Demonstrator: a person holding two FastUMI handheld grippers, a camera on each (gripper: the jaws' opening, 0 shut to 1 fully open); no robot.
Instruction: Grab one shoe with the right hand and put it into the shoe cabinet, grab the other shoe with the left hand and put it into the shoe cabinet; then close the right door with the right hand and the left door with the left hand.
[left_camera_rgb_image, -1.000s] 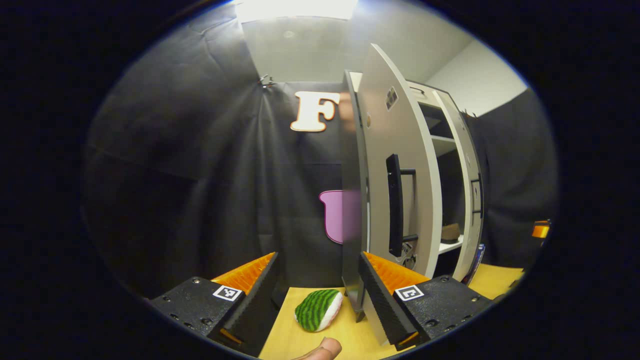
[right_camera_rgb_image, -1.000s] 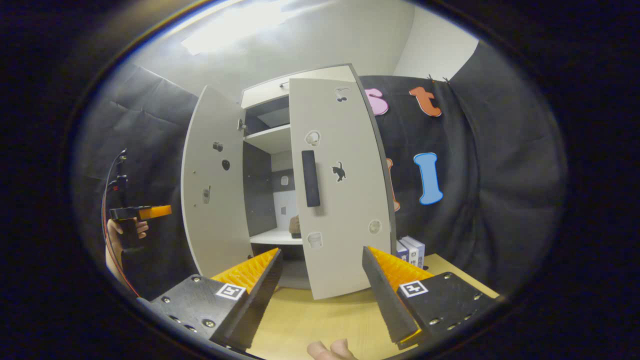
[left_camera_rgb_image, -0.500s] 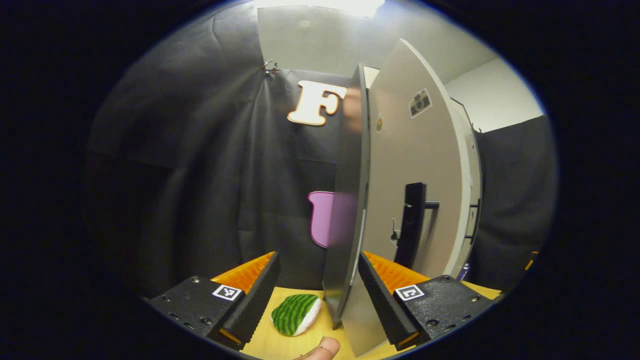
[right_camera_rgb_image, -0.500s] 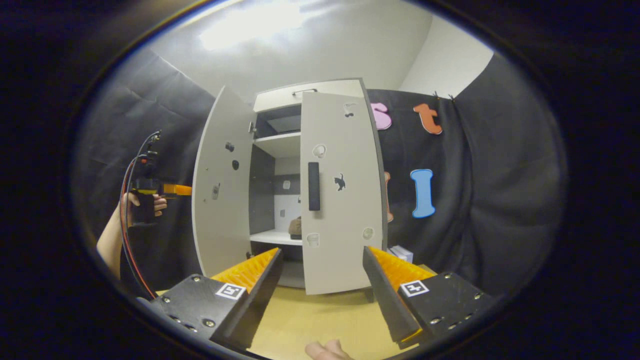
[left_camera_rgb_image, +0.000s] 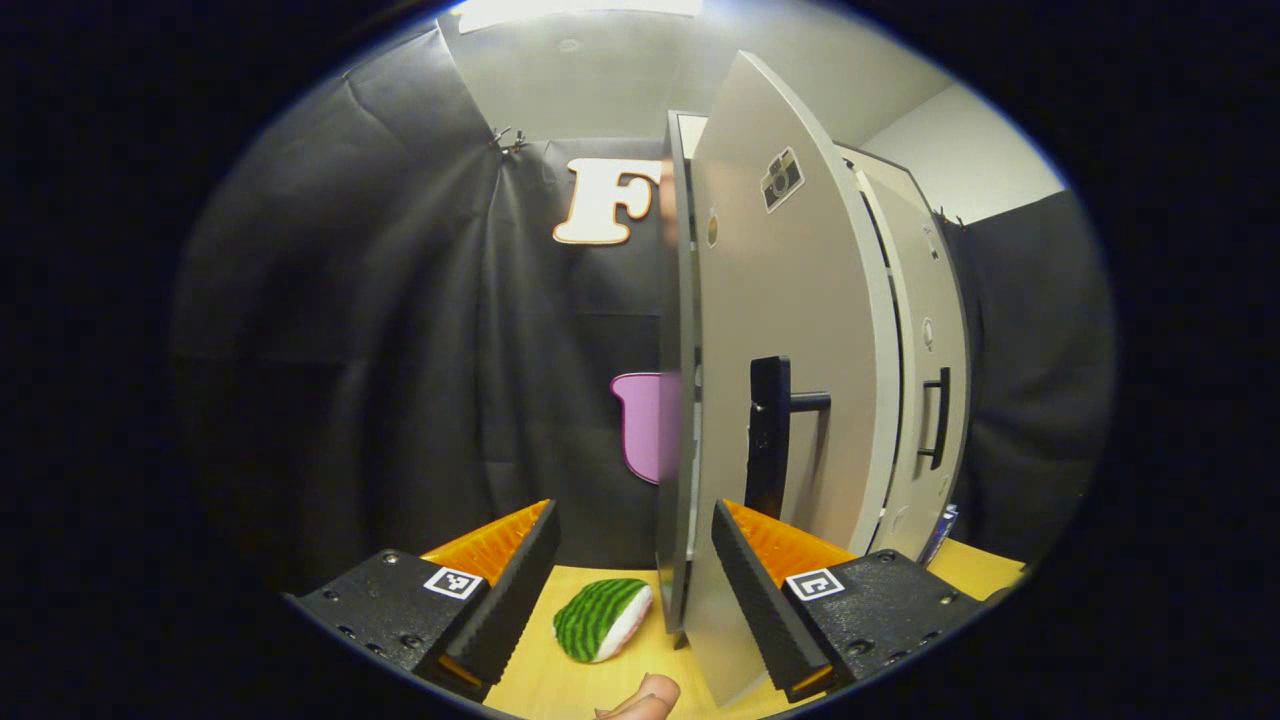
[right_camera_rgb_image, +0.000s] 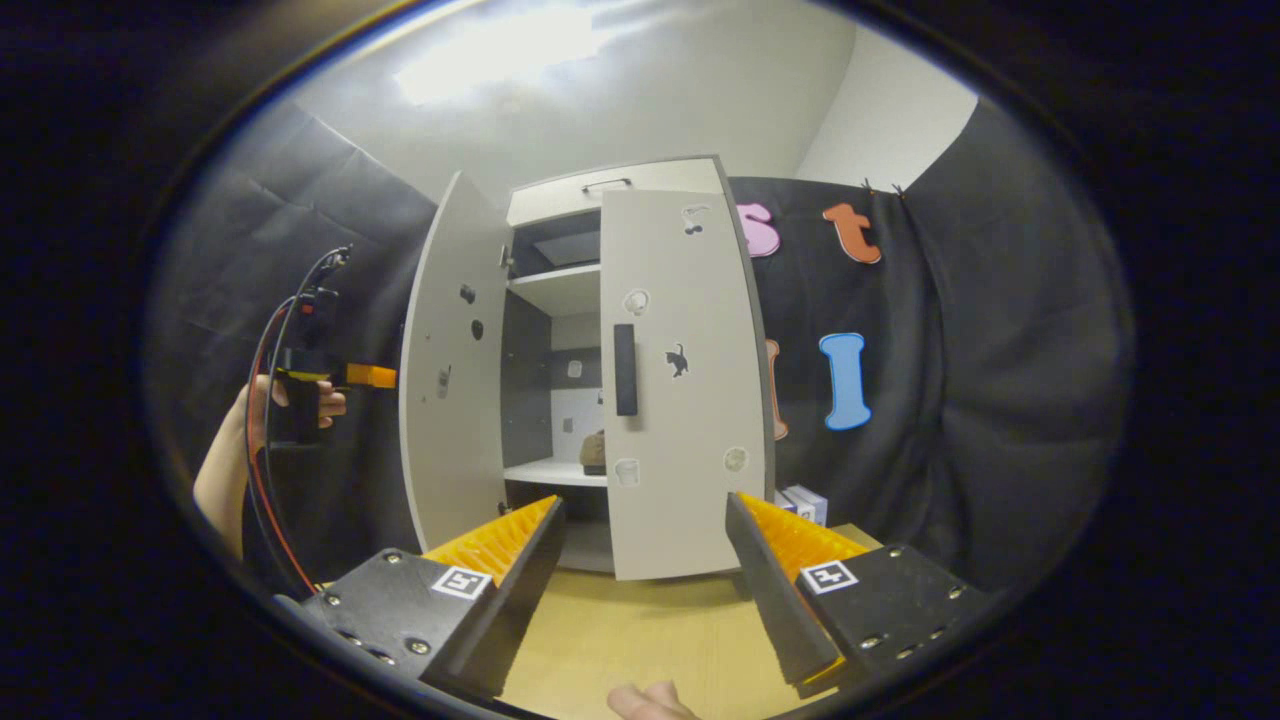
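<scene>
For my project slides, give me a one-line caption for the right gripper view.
Open right gripper faces the shoe cabinet: right door closed, left door ajar.

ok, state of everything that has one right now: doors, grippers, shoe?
right door: nearly closed, a gap left
left door: open, swung partway in
left gripper: open, straddles the left door's edge, empty
right gripper: open, empty, back from the cabinet
shoe: on the shelf inside the cabinet
</scene>
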